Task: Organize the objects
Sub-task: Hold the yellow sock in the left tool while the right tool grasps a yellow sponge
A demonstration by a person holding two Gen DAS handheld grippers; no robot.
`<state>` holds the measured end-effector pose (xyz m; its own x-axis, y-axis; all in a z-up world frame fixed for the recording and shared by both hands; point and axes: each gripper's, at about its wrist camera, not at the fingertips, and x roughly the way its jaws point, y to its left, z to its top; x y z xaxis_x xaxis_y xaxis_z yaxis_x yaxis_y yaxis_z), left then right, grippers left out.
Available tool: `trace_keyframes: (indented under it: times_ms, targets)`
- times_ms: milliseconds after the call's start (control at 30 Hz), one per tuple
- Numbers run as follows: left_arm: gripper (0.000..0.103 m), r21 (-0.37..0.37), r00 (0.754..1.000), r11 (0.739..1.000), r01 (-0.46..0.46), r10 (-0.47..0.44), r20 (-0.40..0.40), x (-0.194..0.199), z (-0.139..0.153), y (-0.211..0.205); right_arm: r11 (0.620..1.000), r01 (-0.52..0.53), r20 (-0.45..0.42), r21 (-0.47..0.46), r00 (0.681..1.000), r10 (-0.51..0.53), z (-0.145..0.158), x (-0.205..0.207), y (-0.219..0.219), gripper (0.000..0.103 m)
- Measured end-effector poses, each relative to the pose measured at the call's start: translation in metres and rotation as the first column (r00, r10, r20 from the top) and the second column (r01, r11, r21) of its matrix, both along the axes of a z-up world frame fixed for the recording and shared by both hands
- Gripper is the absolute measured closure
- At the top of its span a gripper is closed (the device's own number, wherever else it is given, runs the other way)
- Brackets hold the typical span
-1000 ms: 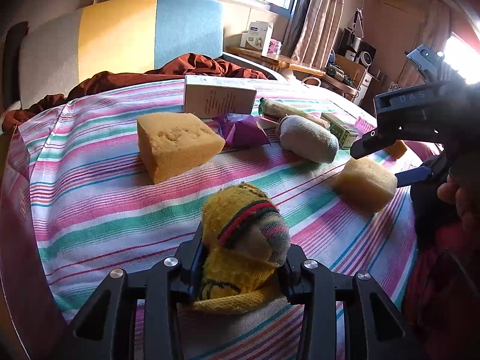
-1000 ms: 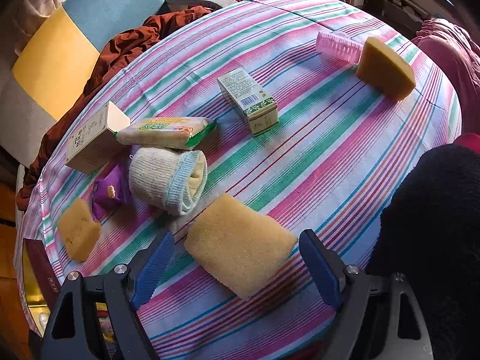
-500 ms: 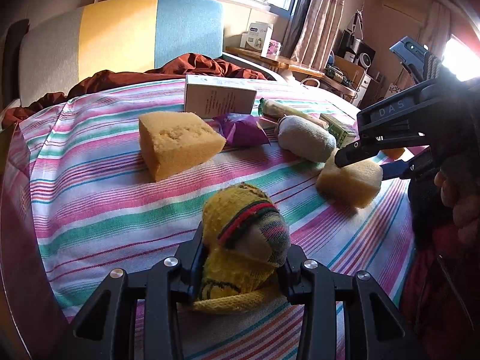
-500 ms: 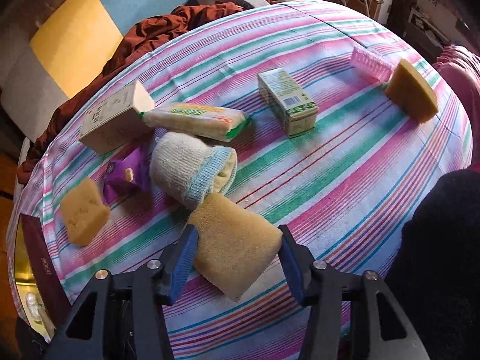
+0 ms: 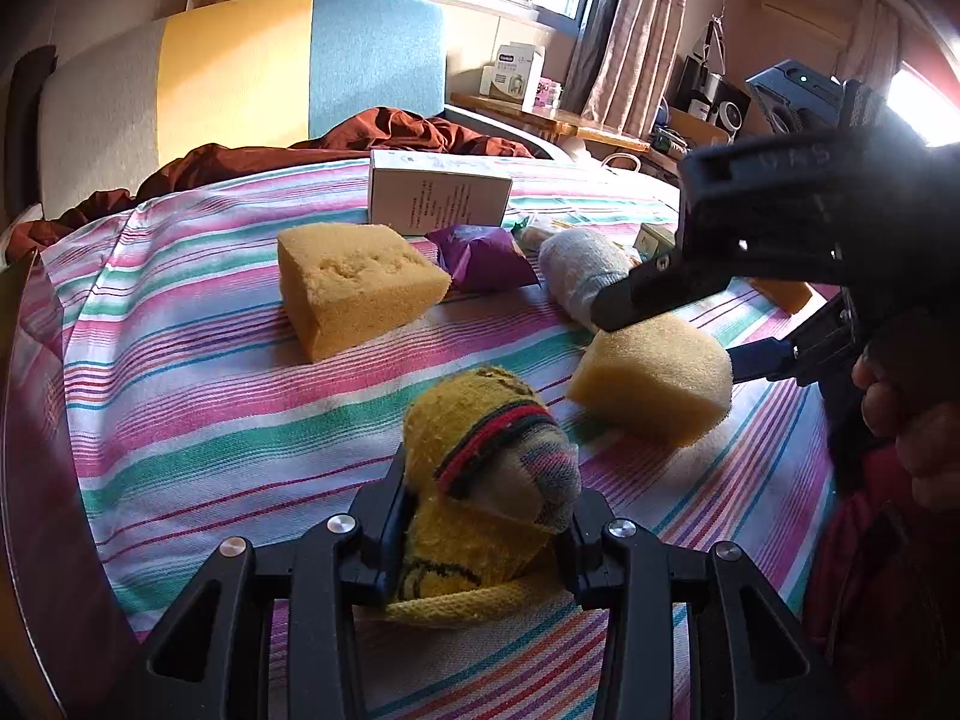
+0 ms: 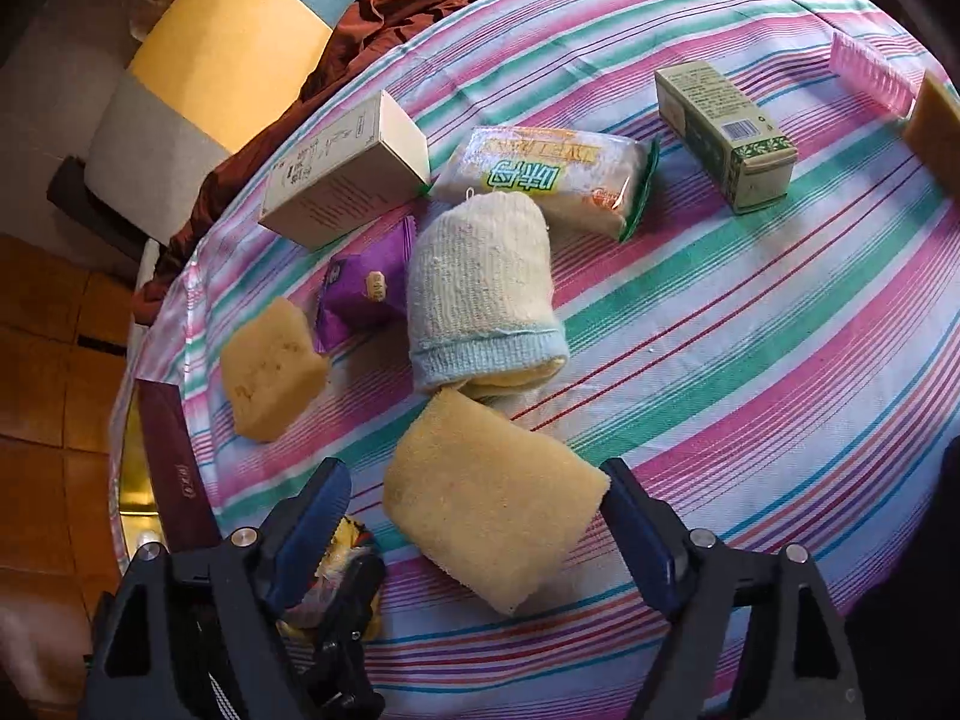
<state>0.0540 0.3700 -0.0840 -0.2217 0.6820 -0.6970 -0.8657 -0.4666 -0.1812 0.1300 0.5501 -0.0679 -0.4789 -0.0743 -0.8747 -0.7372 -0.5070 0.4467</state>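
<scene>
My left gripper (image 5: 486, 480) is shut on a yellow sock (image 5: 480, 450) with a red and green band, held low over the striped tablecloth (image 5: 210, 396). My right gripper (image 6: 477, 480) straddles a yellow sponge (image 6: 492, 504) that lies on the cloth. Its jaws are opening, and the left blue pad stands clear of the sponge. In the left wrist view the same sponge (image 5: 654, 378) lies just right of the sock, under the right gripper (image 5: 666, 342). A rolled white sock (image 6: 480, 288) touches the sponge's far end.
A second sponge (image 6: 270, 372), a purple packet (image 6: 366, 282), a white box (image 6: 342, 174) and a snack pack (image 6: 546, 174) crowd the left. A green box (image 6: 720, 126), a pink ridged item (image 6: 870, 72) and a third sponge (image 6: 936, 126) lie far right.
The right gripper squeezed the sponge, drew it toward the white sock and the left gripper, then spread its jaws again. The left gripper and its sock stayed put.
</scene>
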Motion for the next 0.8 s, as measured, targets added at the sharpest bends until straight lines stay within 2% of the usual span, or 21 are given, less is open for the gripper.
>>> trace_keyframes:
  times_ms: [167, 233, 333, 367, 400, 533, 800]
  targets:
    - [0.06, -0.001, 1.0, 1.0, 0.001, -0.001, -0.002, 0.0, 0.0, -0.001, 0.997, 0.066, 0.029, 0.038, 0.997, -0.067, -0.003, -0.003, -0.001, 0.017]
    - [0.06, 0.001, 1.0, 1.0, 0.002, -0.002, 0.002, 0.0, 0.0, -0.001, 0.998, 0.02, 0.073, 0.056, 0.997, -0.024, -0.01, -0.016, -0.007, 0.015]
    - [0.06, 0.004, 1.0, 1.0, 0.002, -0.002, 0.007, -0.001, 0.001, -0.001, 0.983, -0.08, 0.17, 0.165, 0.984, 0.052, -0.012, -0.034, -0.023, 0.014]
    - [0.06, 0.004, 1.0, 1.0, 0.002, -0.002, 0.007, -0.001, 0.001, -0.001, 0.977, -0.104, 0.195, 0.187, 0.979, 0.066, -0.013, -0.037, -0.027, 0.017]
    - [0.06, 0.004, 1.0, 1.0, 0.002, -0.002, 0.007, -0.001, 0.001, -0.001, 0.972, -0.105, 0.208, 0.209, 0.976, 0.061, -0.011, -0.038, -0.028, 0.025]
    - [0.06, 0.006, 1.0, 1.0, 0.002, -0.002, 0.008, -0.001, 0.002, -0.002, 0.977, -0.075, 0.185, 0.198, 0.982, 0.038, -0.009, -0.032, -0.024, 0.032]
    - [0.061, -0.007, 1.0, 1.0, -0.001, 0.001, -0.014, 0.001, 0.003, -0.003, 0.971, -0.115, 0.206, 0.212, 0.976, 0.071, -0.008, -0.04, -0.027, 0.033]
